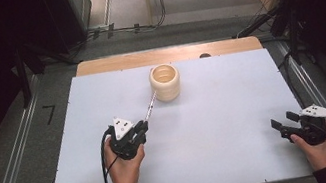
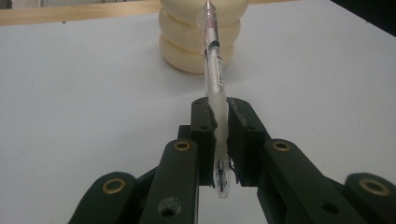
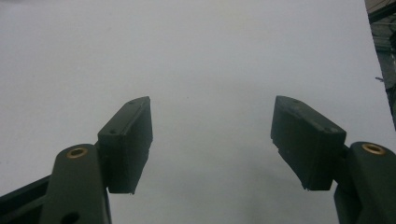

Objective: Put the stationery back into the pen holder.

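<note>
Left gripper (image 2: 220,126) clamped on clear plastic pen (image 2: 215,70), near its tip end; far end aimed at cream ribbed round holder (image 1: 165,82) mid-table. Right gripper (image 3: 212,140) agape, idle, well apart. Risk: off-centre grip, pen pivoting, catching rim, tipping holder.

1. Left hand-held gripper (image 1: 142,125): held in the left hand (image 1: 124,167), jaws closed, aimed forward and slightly right.
2. Right hand-held gripper (image 1: 277,127): held in the right hand (image 1: 318,145) near the bench's right edge, jaws wide apart, pointing left.
</note>
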`<state>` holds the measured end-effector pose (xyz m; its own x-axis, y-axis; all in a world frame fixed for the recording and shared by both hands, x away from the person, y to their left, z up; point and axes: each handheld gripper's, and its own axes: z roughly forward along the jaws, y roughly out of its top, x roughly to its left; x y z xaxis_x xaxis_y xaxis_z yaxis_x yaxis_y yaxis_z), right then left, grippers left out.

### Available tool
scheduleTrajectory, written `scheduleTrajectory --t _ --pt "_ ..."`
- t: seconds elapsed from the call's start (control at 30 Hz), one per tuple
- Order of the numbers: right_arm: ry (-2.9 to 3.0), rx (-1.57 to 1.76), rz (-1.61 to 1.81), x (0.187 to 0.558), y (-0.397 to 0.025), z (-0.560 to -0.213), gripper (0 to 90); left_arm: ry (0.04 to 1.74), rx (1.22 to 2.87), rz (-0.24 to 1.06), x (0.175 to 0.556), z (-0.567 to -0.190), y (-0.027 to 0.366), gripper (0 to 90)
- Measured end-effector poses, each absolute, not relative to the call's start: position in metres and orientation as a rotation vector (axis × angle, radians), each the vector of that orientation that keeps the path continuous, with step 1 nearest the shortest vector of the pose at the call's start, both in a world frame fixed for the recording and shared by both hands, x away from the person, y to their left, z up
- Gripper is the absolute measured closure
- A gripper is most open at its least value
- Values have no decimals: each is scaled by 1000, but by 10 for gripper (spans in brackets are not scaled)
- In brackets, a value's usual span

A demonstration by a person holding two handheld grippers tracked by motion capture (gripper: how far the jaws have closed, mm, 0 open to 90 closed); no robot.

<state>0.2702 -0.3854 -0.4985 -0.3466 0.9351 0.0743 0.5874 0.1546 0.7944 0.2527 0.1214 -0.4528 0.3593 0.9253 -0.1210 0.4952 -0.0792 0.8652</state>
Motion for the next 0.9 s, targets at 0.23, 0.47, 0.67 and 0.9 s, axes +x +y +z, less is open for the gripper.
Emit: scheduleTrajectory --t 0.23,0.47,0.67,0.9 --pt "2001 1445 1058 270 -385 -499 283 1268 1708 600 261 -451 121 817" --pt "2002 1447 1056 270 -386 -499 283 1266 1698 602 268 -448 118 817" --pt "2001 1447 1057 270 -386 -499 283 1262 1689 605 273 -445 117 817" --pt "2003 1445 1058 270 -386 -499 283 1265 1692 605 282 -444 114 817"
